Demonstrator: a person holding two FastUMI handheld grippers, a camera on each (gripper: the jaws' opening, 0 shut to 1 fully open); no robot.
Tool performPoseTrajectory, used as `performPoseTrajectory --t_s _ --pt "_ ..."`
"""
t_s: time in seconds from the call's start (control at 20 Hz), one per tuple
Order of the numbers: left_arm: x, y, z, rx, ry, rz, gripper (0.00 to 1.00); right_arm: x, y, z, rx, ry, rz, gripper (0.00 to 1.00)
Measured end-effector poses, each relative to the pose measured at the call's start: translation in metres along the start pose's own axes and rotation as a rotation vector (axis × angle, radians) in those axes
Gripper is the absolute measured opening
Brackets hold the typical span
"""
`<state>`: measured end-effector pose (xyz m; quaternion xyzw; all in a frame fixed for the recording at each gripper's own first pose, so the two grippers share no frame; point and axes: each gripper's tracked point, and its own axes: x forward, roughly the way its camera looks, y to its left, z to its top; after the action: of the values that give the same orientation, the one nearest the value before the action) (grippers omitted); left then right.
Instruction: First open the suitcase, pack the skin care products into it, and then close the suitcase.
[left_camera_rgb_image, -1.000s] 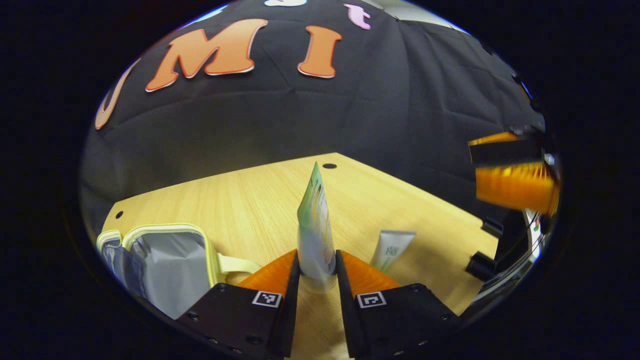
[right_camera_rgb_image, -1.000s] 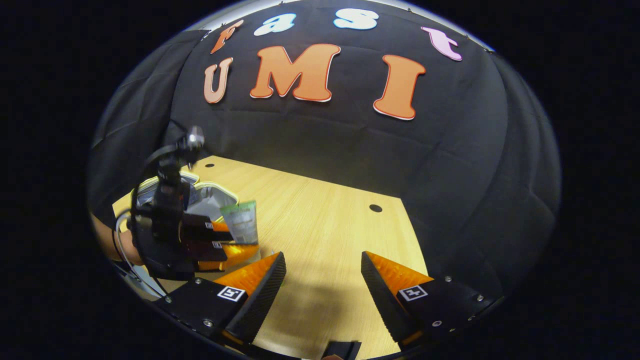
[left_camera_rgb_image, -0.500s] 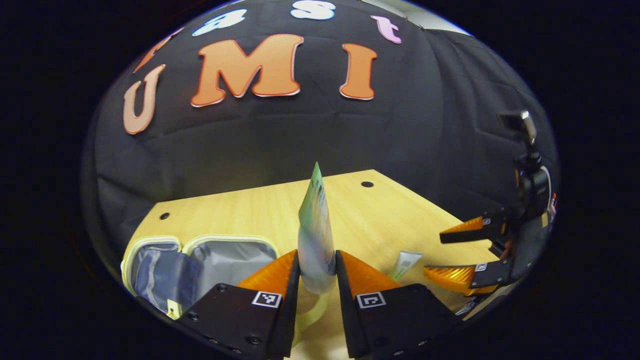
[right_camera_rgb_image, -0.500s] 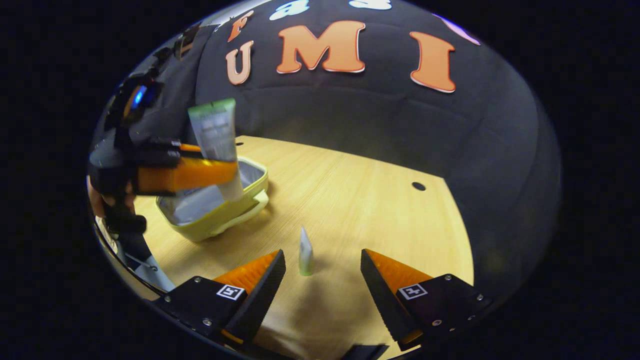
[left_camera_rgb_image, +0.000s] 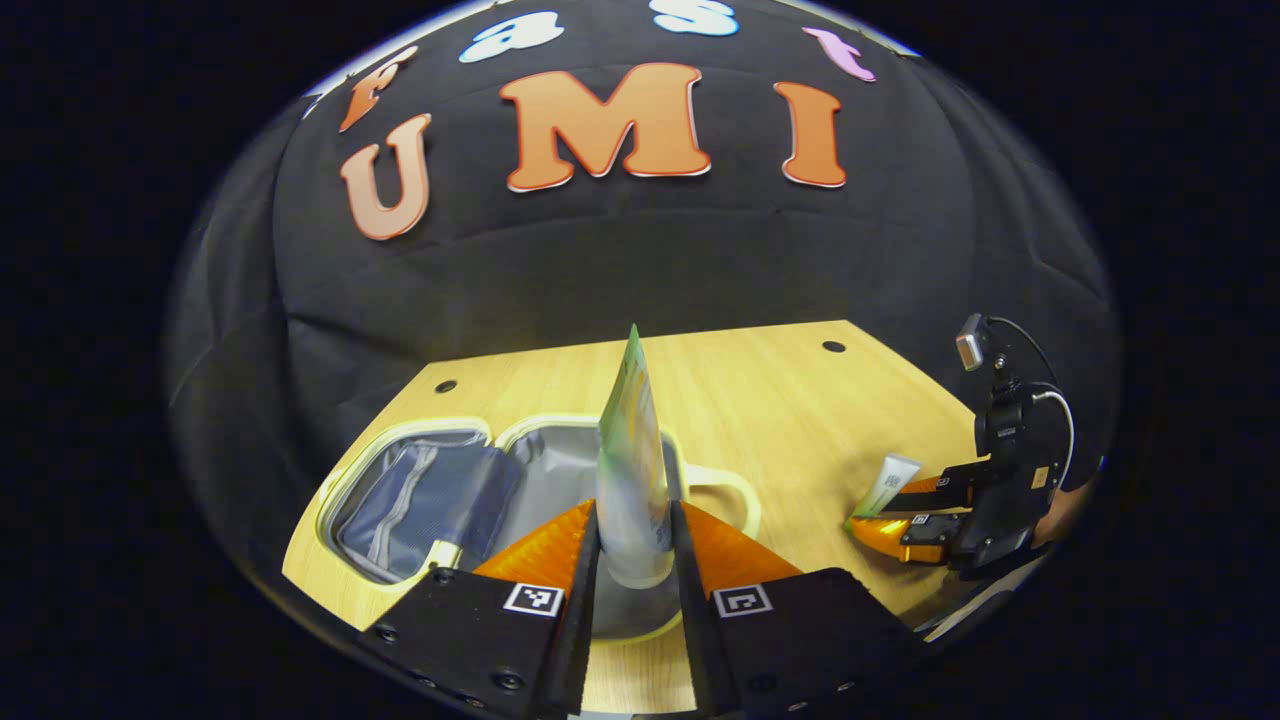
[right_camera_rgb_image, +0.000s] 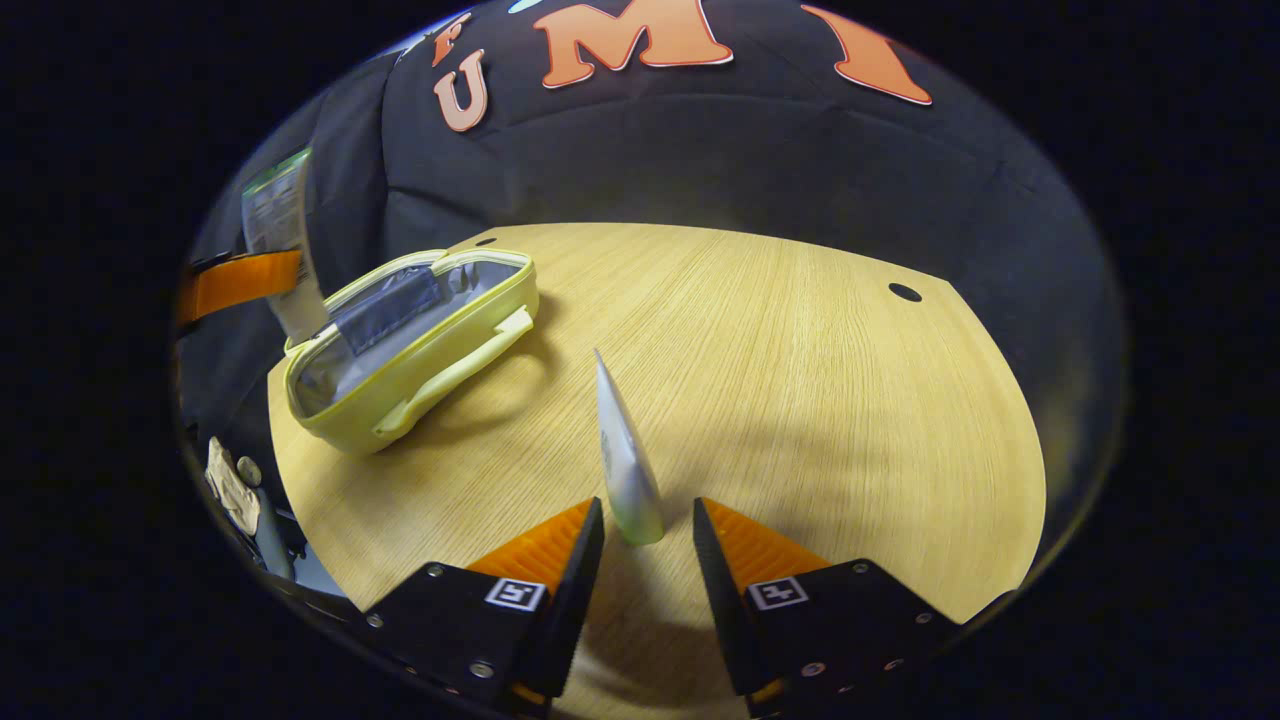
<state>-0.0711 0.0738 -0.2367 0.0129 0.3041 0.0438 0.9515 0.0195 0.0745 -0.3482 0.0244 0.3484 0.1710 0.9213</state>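
Observation:
My left gripper (left_camera_rgb_image: 635, 510) is shut on a green-and-white tube (left_camera_rgb_image: 632, 450) that stands upright between its fingers, held above the open pale-yellow suitcase (left_camera_rgb_image: 420, 495) with a grey lining. In the right gripper view that tube (right_camera_rgb_image: 272, 225) and a left finger (right_camera_rgb_image: 235, 283) hang over the suitcase (right_camera_rgb_image: 400, 345) at far left. My right gripper (right_camera_rgb_image: 647, 505) is low over the table, its fingers narrowly apart around the cap end of a small white tube (right_camera_rgb_image: 622, 455) lying there. The left gripper view has this gripper (left_camera_rgb_image: 905, 512) and small tube (left_camera_rgb_image: 886, 483) at right.
The wooden table (right_camera_rgb_image: 780, 380) has small dark holes (right_camera_rgb_image: 904, 292) near its far edge. The suitcase's yellow handle (right_camera_rgb_image: 455, 365) faces the table's middle. Beyond the table's left edge, some small objects (right_camera_rgb_image: 232, 485) lie low down.
My left gripper carried the green tube leftward until it hung over the open suitcase. My right gripper moved forward and down onto the small white tube, and its fingers narrowed around it.

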Motion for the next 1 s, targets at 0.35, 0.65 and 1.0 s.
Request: performPoseTrajectory --t_s 0.35,0.65,1.0 --pt "-0.006 0.049 -0.012 -0.017 0.041 0.083 0.41 -0.004 0.021 0.013 0.037 -0.016 0.069 0.34" --pt "0.009 0.075 -0.018 -0.035 0.05 0.031 0.4 -0.023 0.035 0.043 0.031 -0.053 0.045 0.33" --pt "0.049 0.093 -0.05 -0.011 0.199 -0.086 0.41 -0.046 0.076 0.074 0.07 -0.085 0.044 0.33"
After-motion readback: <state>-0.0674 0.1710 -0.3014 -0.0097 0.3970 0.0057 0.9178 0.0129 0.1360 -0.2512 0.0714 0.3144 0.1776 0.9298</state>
